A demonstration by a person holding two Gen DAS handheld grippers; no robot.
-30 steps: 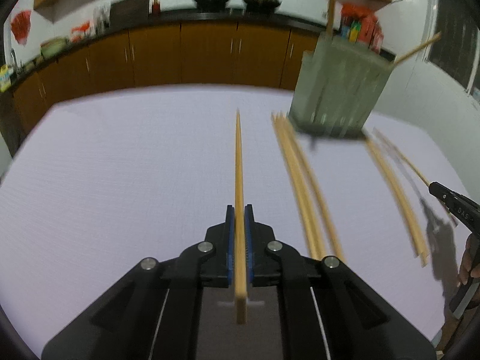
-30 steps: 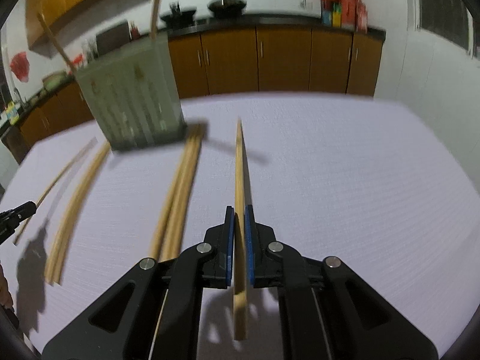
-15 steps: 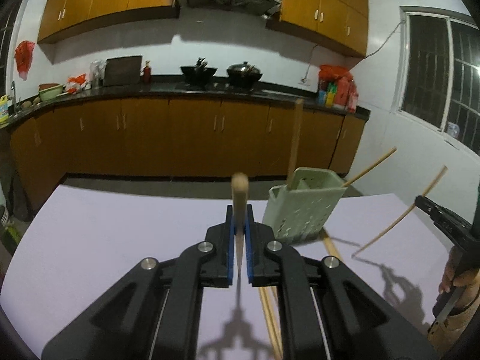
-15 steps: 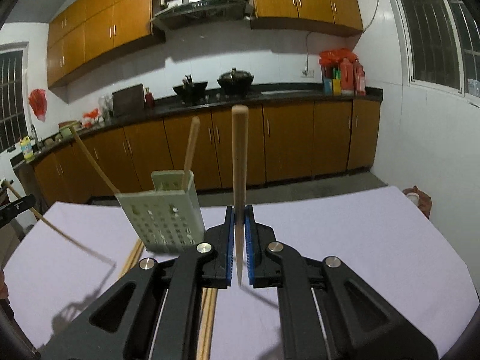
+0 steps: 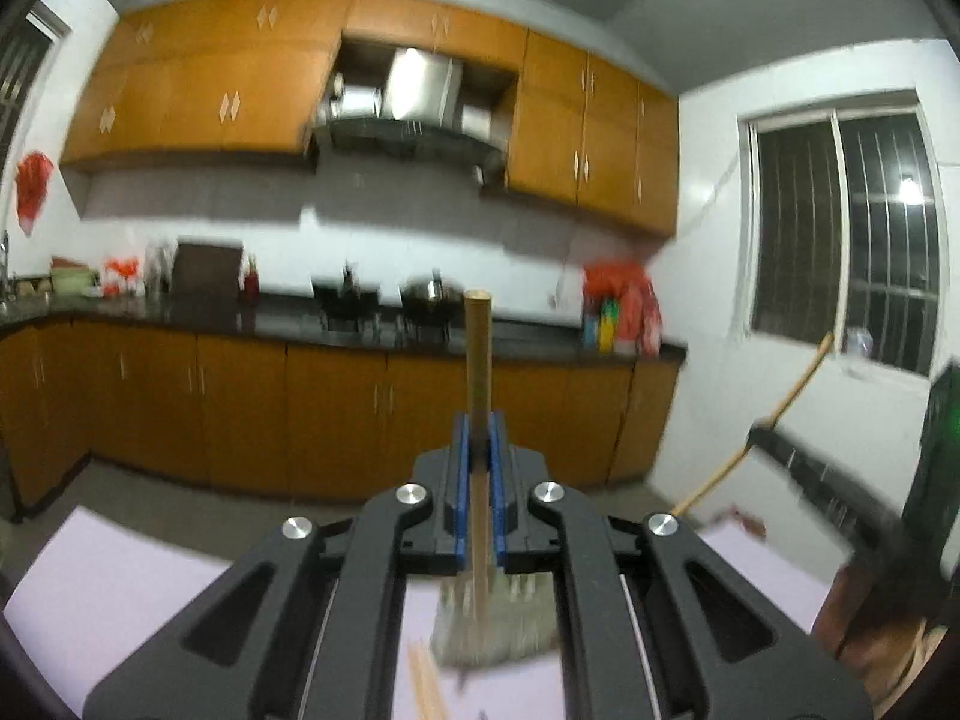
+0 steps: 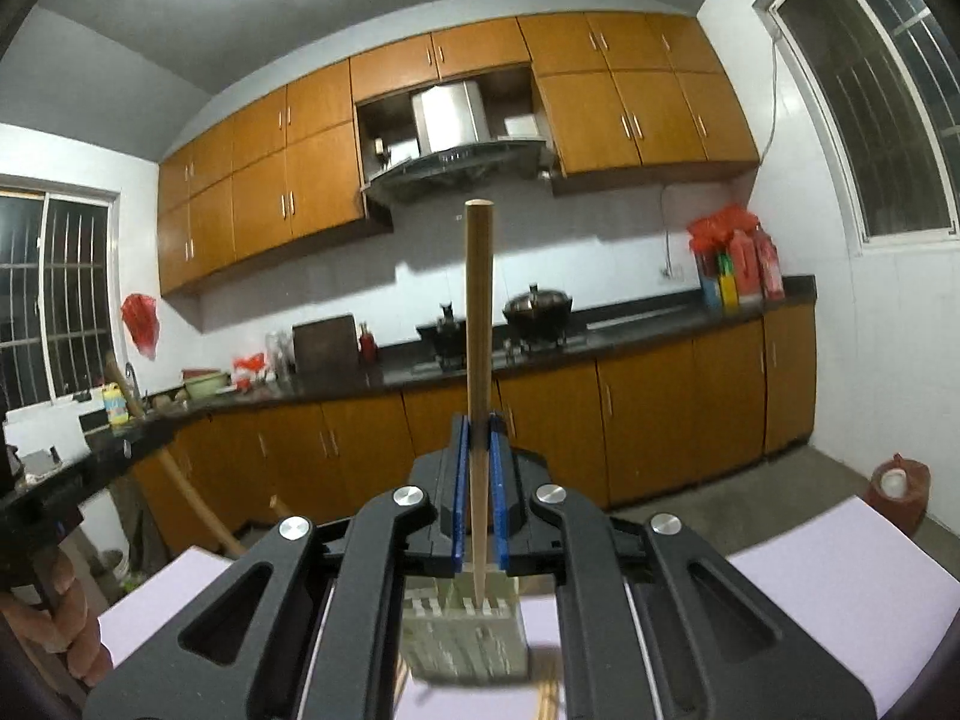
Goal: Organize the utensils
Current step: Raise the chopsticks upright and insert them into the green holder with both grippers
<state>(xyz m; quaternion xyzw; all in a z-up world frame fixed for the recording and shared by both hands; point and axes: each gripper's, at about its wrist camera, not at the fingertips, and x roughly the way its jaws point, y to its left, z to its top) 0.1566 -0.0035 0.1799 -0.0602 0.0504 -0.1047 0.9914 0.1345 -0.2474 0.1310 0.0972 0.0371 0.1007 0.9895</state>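
Holding level above the table (image 6: 828,564), we keep both tools clamped tight. Our left gripper (image 5: 479,450) pinches a wooden chopstick (image 5: 478,372) that stands upright between its blue pads (image 5: 459,480). Our right gripper (image 6: 479,450) grips a second chopstick (image 6: 478,324) the same way, thick end up. Below the jaws sits the pale green slotted utensil holder (image 6: 462,642) on the lilac tabletop, with loose chopsticks (image 5: 426,690) lying just beside it.
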